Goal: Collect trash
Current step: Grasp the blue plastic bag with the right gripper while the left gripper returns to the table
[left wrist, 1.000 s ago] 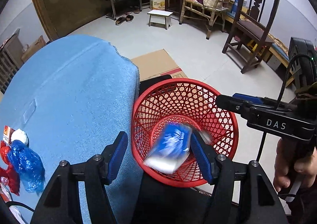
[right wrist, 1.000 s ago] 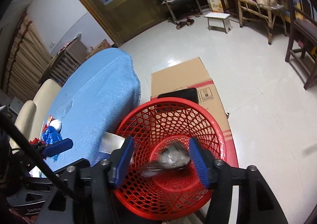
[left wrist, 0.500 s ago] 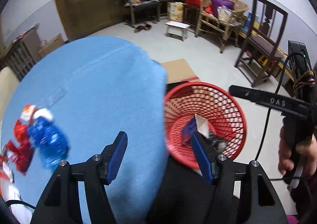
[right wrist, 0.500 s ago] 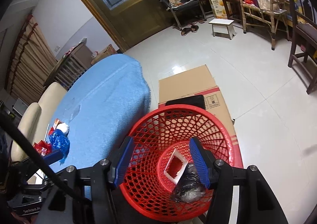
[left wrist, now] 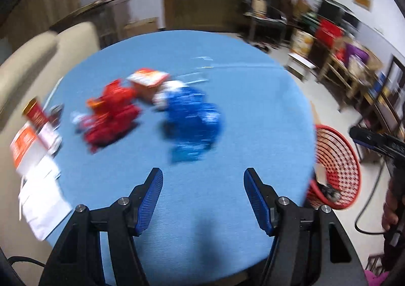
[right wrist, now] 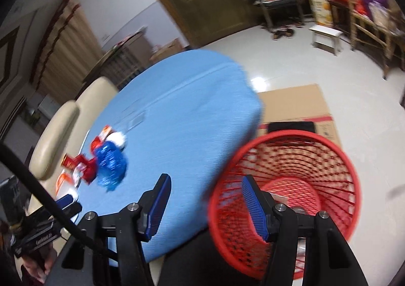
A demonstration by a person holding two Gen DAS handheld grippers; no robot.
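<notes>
- Your left gripper hangs over the round tabletop covered in light blue cloth; its blue-padded fingers stand apart with nothing between them, only bare cloth below.
- Ahead of those fingers lies a crumpled blue plastic wrapper, and just to its left a crumpled red plastic wrapper; both are blurred, so you cannot tell whether they touch.
- Behind the two wrappers sits a small orange and white packet, close against them.
- At the tabletop's left edge you have a red and white carton and white paper sheets.
- The red plastic mesh waste basket stands on the floor just beside the tabletop's right edge, with some trash in its bottom.
- Your right gripper is over the seam between tabletop and basket: the left finger is over blue cloth, the right finger over the basket's rim. Its fingers are parted and hold nothing.
- In the right wrist view, flattened brown cardboard lies on the pale tiled floor behind the basket.
- A cream padded chair stands at the tabletop's far left side.
</notes>
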